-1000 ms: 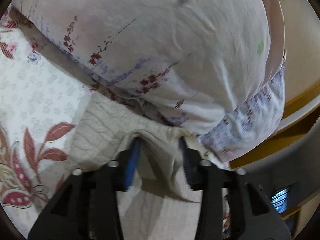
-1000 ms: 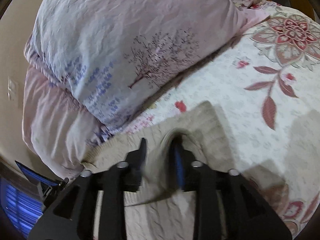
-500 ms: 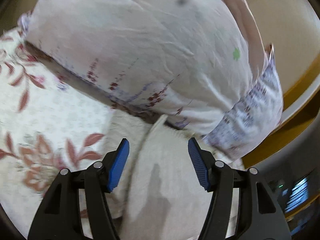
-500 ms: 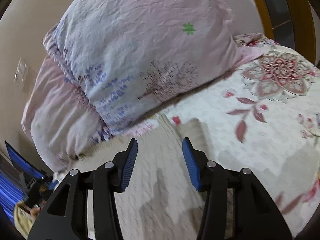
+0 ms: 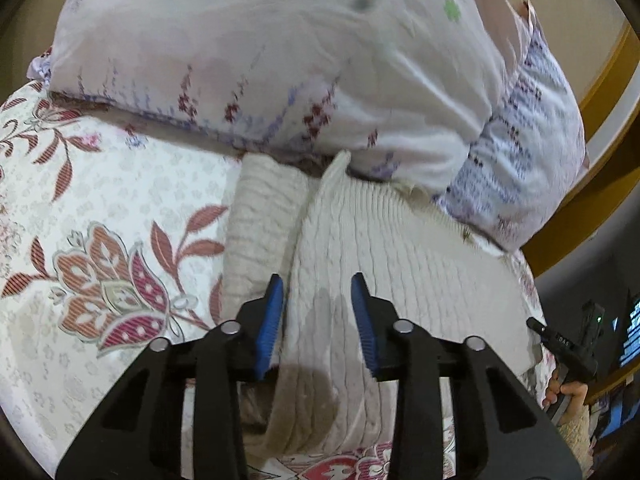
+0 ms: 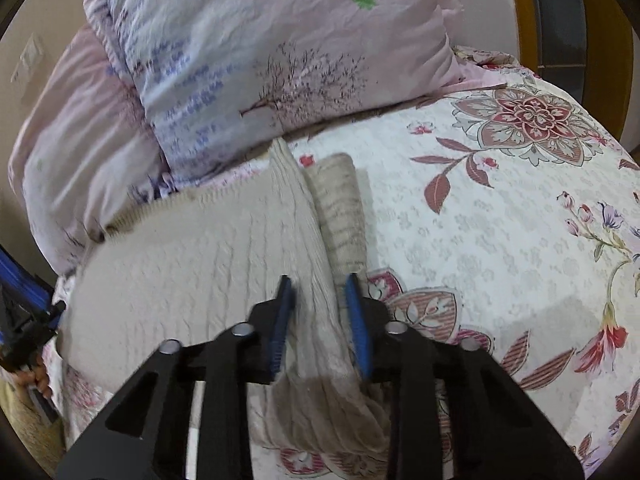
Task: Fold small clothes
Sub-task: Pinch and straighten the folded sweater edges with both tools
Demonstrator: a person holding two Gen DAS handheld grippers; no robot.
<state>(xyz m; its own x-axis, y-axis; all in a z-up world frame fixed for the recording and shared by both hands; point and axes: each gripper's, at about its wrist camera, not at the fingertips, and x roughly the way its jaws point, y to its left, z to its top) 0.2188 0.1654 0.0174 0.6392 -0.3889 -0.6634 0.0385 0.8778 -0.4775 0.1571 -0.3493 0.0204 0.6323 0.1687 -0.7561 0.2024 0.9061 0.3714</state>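
My bed (image 6: 500, 240) wore a floral bedspread; on it lay a cream knit garment (image 5: 380, 248) and, apparently stacked, two pillows (image 6: 260, 40).

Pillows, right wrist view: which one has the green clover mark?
The upper pillow, printed with a tree and lavender sprigs. The plain pink pillow under it, at left, shows no clover.

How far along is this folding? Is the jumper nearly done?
About midway, I'd guess. Done: the cream sweater lies flat on the bedspread, with a narrow strip, likely a sleeve, beside its raised edge. In hand: both sets of jaws have just been closing. The right gripper has knit bunched between them, and the left gripper straddles the same edge. Left: the wide body is not yet folded over.
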